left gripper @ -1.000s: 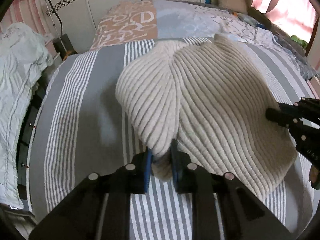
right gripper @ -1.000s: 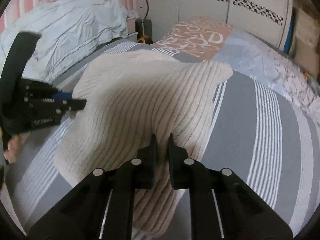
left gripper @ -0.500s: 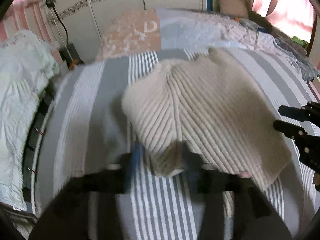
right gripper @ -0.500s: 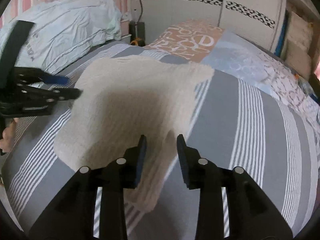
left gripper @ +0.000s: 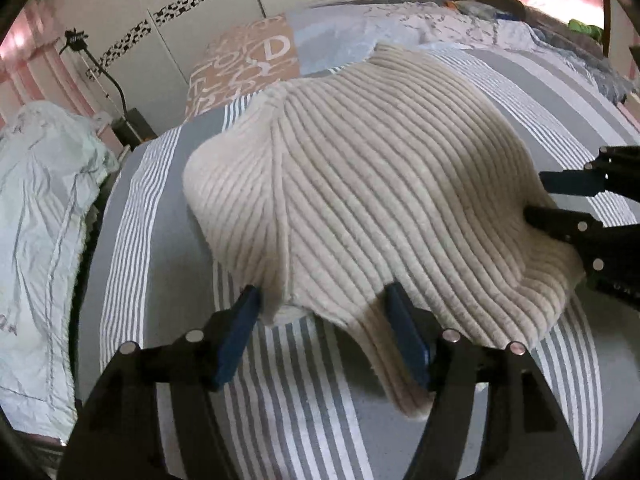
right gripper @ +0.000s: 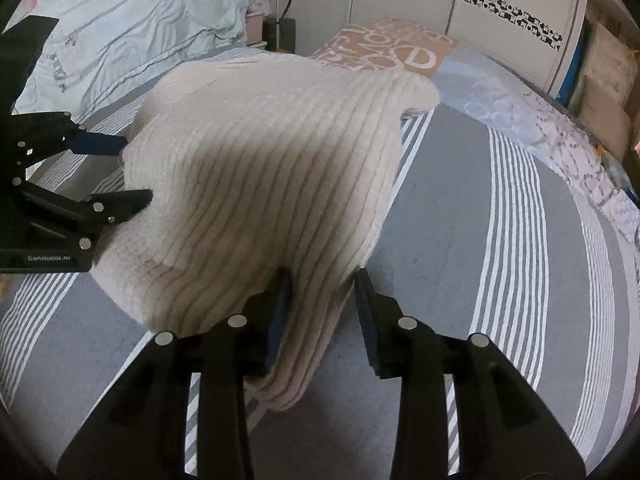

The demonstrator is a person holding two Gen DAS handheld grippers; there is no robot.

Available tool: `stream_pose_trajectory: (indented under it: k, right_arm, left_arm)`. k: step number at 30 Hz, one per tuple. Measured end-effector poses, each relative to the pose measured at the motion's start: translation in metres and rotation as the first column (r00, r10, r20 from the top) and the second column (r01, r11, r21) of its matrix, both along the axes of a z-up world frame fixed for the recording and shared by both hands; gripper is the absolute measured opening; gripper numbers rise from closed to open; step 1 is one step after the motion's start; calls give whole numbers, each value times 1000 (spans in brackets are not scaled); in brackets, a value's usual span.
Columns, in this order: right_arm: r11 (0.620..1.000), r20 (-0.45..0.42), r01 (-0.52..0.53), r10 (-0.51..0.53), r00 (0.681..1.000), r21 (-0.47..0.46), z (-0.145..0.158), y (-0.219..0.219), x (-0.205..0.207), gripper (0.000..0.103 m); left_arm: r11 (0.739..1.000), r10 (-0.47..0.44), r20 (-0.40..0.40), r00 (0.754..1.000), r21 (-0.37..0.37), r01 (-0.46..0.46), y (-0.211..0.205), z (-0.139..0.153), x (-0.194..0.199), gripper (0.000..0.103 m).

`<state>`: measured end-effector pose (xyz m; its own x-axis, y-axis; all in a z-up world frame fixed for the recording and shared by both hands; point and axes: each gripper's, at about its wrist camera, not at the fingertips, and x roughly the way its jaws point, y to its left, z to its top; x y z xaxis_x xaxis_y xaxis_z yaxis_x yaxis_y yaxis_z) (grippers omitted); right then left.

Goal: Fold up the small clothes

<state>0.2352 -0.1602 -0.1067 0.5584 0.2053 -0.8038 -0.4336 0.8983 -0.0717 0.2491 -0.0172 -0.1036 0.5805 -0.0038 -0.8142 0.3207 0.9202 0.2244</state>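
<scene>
On the striped bed [left gripper: 152, 240], a seemingly folded ribbed sweater [left gripper: 380, 184]

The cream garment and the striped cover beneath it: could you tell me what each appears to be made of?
The cream garment looks like a thick, soft ribbed knit, perhaps wool or acrylic: raised parallel ribs and a fuzzy, matte surface. The striped cover looks like a thin, smooth woven fabric, probably cotton or a blend: flat grey and white stripes, no pile, little sheen.

A bed [left gripper: 160, 264] with a grey-and-white striped cover carries a cream ribbed knit garment [left gripper: 384, 200] spread across its middle. At its far end lies a peach lettered pillow [left gripper: 248, 68] beside a pale blue one [left gripper: 332, 46].
</scene>
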Motion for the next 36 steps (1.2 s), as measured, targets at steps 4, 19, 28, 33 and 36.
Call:
stream_pose_trajectory:
  k: [4,19,28,33,36]
  right_arm:
    - [998,8,24,-25,1000,66,18,-7,-1,45]
    - [989,141,128,-138,980,80,54,-12,-7,100]
    - [978,224,200,-209,952,65,58,-16,-1,100]
    - [980,223,194,-200,954,46,53,-14,5,100]
    - [982,228,187,-187,955,24,49,-11,9,100]
  left_arm:
    - [998,16,5,1000,-56,-16,5,8,-7,72]
    - [988,74,18,997,-136,-71,29,32,-10,75]
    - [963,154,-23,988,-219,-155,66,27,-1,75]
    - [926,173,-86,981,-326,-192,81,23,15,75]
    - [893,161,-133,978,-403,-202,87,21,28,75]
